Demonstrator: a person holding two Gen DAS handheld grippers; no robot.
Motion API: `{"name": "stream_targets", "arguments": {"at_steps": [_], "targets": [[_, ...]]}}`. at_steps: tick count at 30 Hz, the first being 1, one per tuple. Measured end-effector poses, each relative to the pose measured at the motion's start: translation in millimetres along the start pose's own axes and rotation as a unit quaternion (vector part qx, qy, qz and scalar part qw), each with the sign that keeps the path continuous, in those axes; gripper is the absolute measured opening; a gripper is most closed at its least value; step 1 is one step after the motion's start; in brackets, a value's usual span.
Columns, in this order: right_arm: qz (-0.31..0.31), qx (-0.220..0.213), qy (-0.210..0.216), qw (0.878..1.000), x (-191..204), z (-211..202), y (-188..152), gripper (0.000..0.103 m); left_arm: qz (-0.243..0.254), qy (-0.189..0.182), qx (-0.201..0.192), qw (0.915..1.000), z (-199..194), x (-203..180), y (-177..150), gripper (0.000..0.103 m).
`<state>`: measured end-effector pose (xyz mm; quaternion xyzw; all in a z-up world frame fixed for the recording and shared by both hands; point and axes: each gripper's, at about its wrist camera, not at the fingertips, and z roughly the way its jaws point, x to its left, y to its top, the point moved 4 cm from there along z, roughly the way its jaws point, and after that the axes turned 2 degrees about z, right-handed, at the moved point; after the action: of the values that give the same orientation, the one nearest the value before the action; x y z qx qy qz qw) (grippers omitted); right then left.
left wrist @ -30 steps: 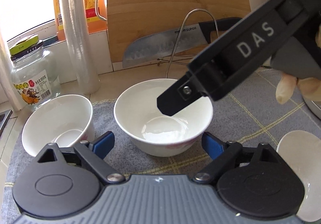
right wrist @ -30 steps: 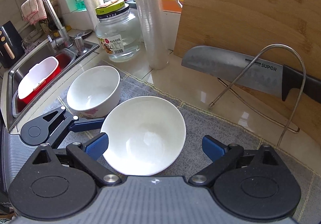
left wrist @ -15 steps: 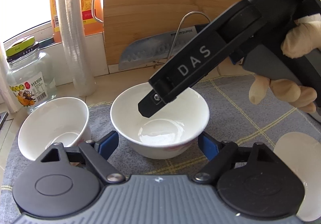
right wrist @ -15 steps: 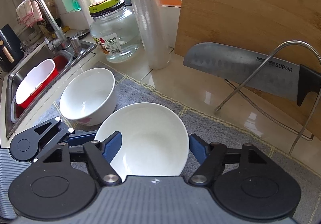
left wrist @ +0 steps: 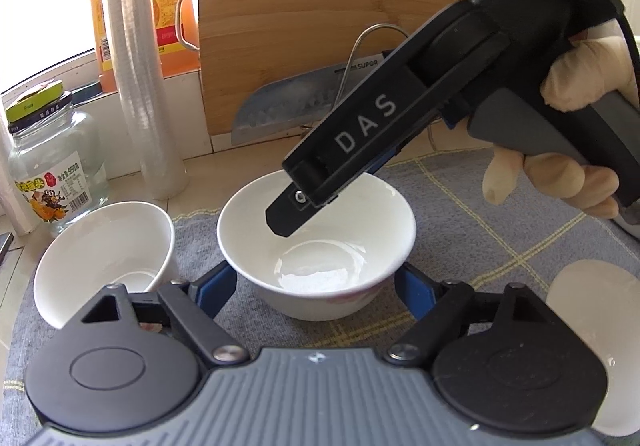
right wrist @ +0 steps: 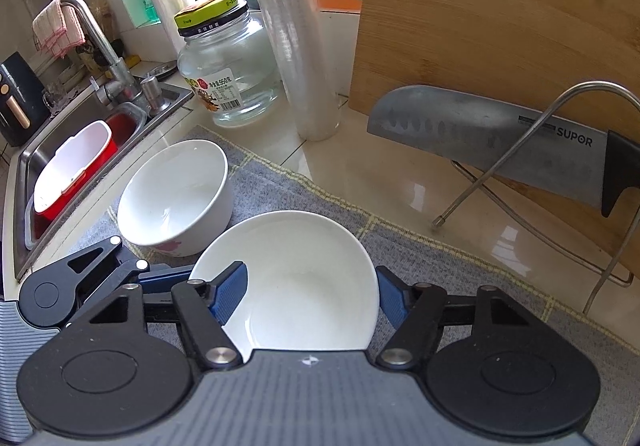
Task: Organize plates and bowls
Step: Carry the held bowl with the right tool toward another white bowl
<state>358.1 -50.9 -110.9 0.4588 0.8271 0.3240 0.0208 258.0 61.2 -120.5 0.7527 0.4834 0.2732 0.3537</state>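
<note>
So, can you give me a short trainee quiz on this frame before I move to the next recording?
1. True or false: the near bowl is stacked inside the far bowl.
2. What rests in front of the cutting board? A) a ladle B) a knife C) a plate
3. Where do the right gripper jaws stand relative to the near bowl's rim?

Key:
1. False: they sit side by side on the grey mat.
2. B: the knife, propped on a wire stand.
3. One inside the bowl, one outside its rim.
</note>
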Motion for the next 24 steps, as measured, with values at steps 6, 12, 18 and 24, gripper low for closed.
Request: {"name": "stream_targets", "arguments": {"at_steps": [6, 12, 18, 24], "targets": [[0.002, 0.001, 0.002, 1.000, -0.3, 1.4, 0.5, 0.074, -0.001, -0.003, -0.004, 1.0000, 0.2, 1.4, 0.1, 0.086], [-0.008, 0.005, -0.002, 1.000, 1.8, 1.6, -0.2, 0.074, 0.004, -0.005, -0.008, 1.0000, 0.0, 1.2, -0.7, 0.087], [-0.008, 0.008, -0.003, 1.000, 2.7, 1.2, 0.0, 0.074, 0.005, -0.006, -0.004, 1.0000, -0.6, 0.5, 0.5, 0.086], [-0.009, 0.009, -0.005, 1.000, 5.1, -4.3, -1.7, 0.074, 0.003, -0.011, -0.006, 0.9999, -7.9, -1.6, 3.2, 0.086]]}}
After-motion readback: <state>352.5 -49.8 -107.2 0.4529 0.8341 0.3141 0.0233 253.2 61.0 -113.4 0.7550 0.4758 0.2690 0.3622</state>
